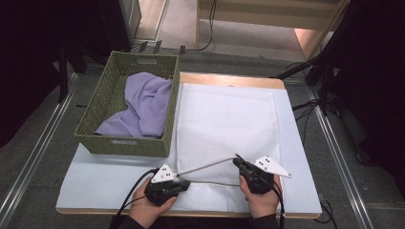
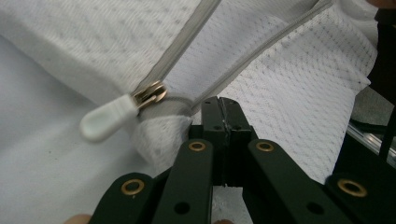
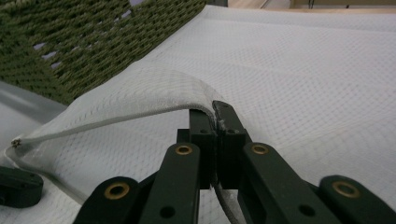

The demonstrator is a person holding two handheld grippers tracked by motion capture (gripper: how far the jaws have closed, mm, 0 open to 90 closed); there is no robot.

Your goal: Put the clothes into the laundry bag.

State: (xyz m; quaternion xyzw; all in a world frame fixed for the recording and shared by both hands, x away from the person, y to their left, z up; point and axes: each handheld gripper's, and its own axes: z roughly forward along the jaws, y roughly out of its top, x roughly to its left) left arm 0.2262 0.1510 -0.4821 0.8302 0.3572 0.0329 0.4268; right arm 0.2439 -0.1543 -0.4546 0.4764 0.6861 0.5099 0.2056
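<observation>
A pale bench carries a white mesh laundry bag that spreads flat ahead of both grippers, its near edge lifted where they hold it. The bag is a fine, dotted open-weave net, rectangular, with a grey zipper tape running along the near side.

To the far left of the left gripper stands a green woven basket, rectangular and coarse-plaited, with a soft lilac cloth slumped inside it; the basket's right wall sits just beside the bag's left edge.

The left gripper has its black jaws pressed together on the bag's mesh just beside the zipper's end (the pinch shows plainly in the left gripper view, where bunched net gathers at the jaw tips). The right gripper, well apart from it toward the bag's near right, likewise has its jaws closed tight, clamped on the upper lip of the bag's opening, which arches up from the flat mesh and into the jaws.

Between the two grippers the zipper tape is drawn taut in a shallow V, one strand rising to the right gripper.

Smallest of all, a brass-coloured zipper slider with a smooth, rounded white pull tab lies just left of the left gripper's jaw tips, near but not between them.
</observation>
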